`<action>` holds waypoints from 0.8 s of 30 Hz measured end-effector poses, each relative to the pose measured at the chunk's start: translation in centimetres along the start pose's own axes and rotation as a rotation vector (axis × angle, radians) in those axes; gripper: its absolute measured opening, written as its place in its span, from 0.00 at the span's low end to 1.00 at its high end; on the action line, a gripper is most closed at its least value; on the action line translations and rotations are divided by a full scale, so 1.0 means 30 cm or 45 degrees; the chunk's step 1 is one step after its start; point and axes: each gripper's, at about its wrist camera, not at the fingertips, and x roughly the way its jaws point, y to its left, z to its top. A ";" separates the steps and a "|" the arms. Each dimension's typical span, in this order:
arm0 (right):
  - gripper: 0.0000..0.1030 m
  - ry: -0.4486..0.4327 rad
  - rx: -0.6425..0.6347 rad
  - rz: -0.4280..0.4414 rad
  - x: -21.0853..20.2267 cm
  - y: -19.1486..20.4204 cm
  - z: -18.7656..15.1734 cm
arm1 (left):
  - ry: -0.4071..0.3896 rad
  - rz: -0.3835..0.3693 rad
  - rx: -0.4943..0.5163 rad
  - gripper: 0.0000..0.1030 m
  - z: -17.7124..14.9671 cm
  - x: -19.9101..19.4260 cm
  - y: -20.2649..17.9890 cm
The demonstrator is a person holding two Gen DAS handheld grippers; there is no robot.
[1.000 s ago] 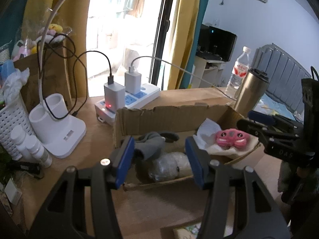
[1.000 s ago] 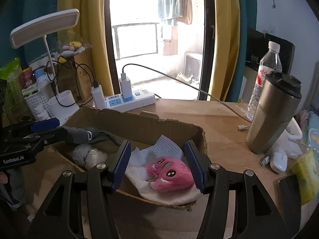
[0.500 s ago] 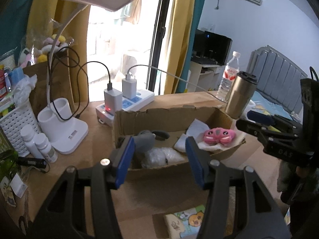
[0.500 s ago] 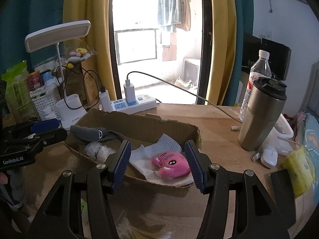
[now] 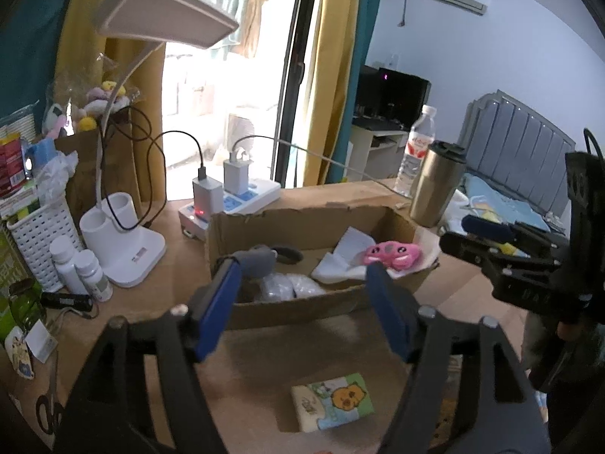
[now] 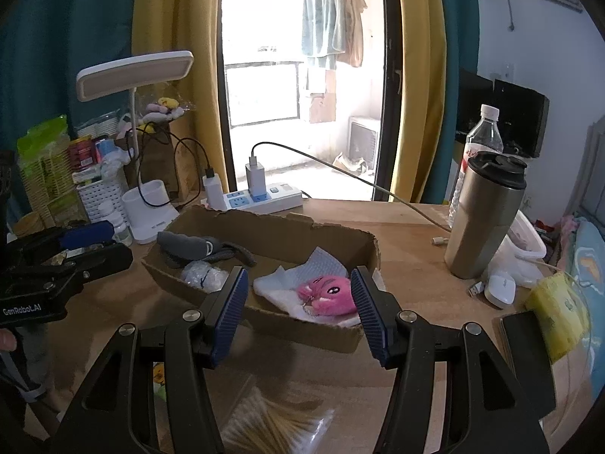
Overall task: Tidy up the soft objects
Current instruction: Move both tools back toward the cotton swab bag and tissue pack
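Note:
An open cardboard box (image 5: 298, 308) (image 6: 272, 227) lies on the wooden desk. Inside are a pink plush toy (image 5: 393, 253) (image 6: 331, 295) on a white cloth (image 5: 340, 265), a grey soft item (image 5: 257, 259) (image 6: 185, 244) and a clear-wrapped white bundle (image 5: 289, 285) (image 6: 202, 276). My left gripper (image 5: 302, 291) hovers in front of the box, its jaws opening, nothing between them. My right gripper (image 6: 298, 291) is open and empty before the plush end. A small cartoon-print packet (image 5: 332, 401) lies below the left gripper. A bag of cotton swabs (image 6: 272, 420) lies below the right one.
A white desk lamp (image 5: 124, 249) stands left of the box with small bottles (image 5: 89, 274) and a white basket (image 5: 34, 238). Behind the box sits a power strip (image 6: 264, 198) with chargers. To the right are a steel tumbler (image 6: 484, 219), a water bottle (image 6: 482, 132) and a mouse (image 6: 499, 289).
Both grippers have drawn back and upward from the box, so it looks smaller and farther. The left jaws have spread wider. The cartoon packet and swab bag have come into view.

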 end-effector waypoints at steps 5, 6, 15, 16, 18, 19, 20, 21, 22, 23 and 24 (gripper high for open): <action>0.58 -0.003 -0.009 0.007 -0.032 0.020 -0.017 | -0.008 -0.005 0.010 0.69 -0.012 -0.031 -0.016; 0.58 -0.005 -0.010 0.009 -0.039 0.025 -0.020 | -0.010 -0.006 0.012 0.69 -0.015 -0.037 -0.018; 0.58 -0.007 -0.018 0.018 -0.090 0.054 -0.056 | -0.003 -0.019 0.015 0.69 -0.056 -0.080 -0.045; 0.58 -0.006 -0.018 0.018 -0.093 0.055 -0.060 | -0.001 -0.020 0.015 0.69 -0.060 -0.082 -0.048; 0.58 -0.002 -0.018 0.020 -0.101 0.060 -0.072 | 0.003 -0.024 0.015 0.69 -0.071 -0.088 -0.054; 0.58 0.000 -0.018 0.021 -0.105 0.062 -0.076 | 0.006 -0.025 0.015 0.69 -0.078 -0.091 -0.057; 0.58 0.003 -0.017 0.022 -0.108 0.064 -0.084 | 0.011 -0.027 0.016 0.69 -0.086 -0.094 -0.062; 0.58 0.005 -0.016 0.023 -0.112 0.065 -0.090 | 0.014 -0.029 0.017 0.69 -0.091 -0.094 -0.064; 0.58 0.010 -0.015 0.025 -0.114 0.067 -0.098 | 0.017 -0.031 0.018 0.69 -0.097 -0.096 -0.068; 0.58 0.014 -0.016 0.026 -0.115 0.069 -0.103 | 0.021 -0.032 0.019 0.69 -0.105 -0.097 -0.071; 0.58 0.018 -0.017 0.027 -0.115 0.070 -0.109 | 0.025 -0.035 0.017 0.69 -0.110 -0.095 -0.071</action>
